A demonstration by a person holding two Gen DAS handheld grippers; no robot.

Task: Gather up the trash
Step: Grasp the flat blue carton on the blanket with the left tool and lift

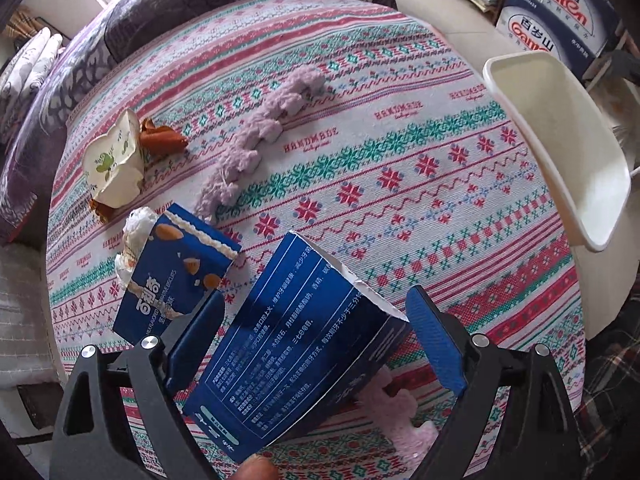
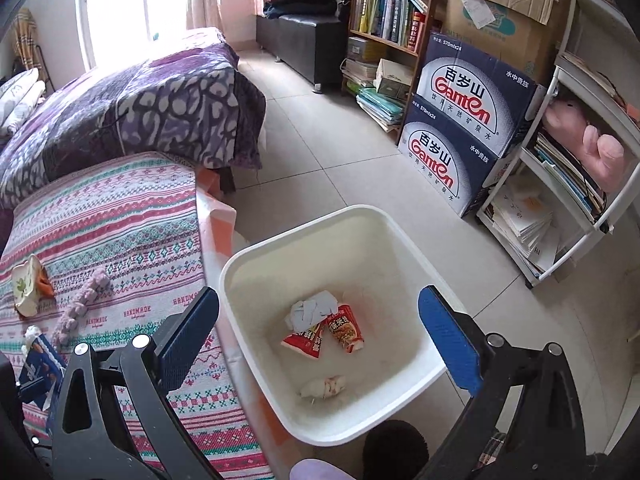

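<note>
While aimed steeply down at the patterned surface (image 1: 400, 184), straddles a dark blue carton (image 1: 304, 360) with the left gripper (image 1: 316, 296), jaws spread wide and not pressing on it: left pad just beside one long edge, right pad clear of the torn upper corner. Shows the carton tilted, its lower end lying over a pink fluffy piece (image 1: 400, 420). Leaves a fingertip (image 1: 256, 468) poking in at the bottom edge of the left wrist view. Just beyond the left pad, finds a blue biscuit box (image 1: 176, 276) touching a crumpled white tissue (image 1: 136, 232); farther off, a crushed paper cup (image 1: 114, 164) beside an orange-brown wrapper (image 1: 160, 136), and a purple knitted strip (image 1: 256, 136) laid across the cloth. Off the surface's far edge, catches the white bin (image 1: 560, 152). Angled less steeply down, hangs the right gripper (image 2: 320, 296) above that bin, jaws wide and holding nothing. Inside the bin, lying on the bottom: two red snack wrappers (image 2: 344, 332), a grey-white wad (image 2: 312, 310) and a pale scrap (image 2: 324, 386).
</note>
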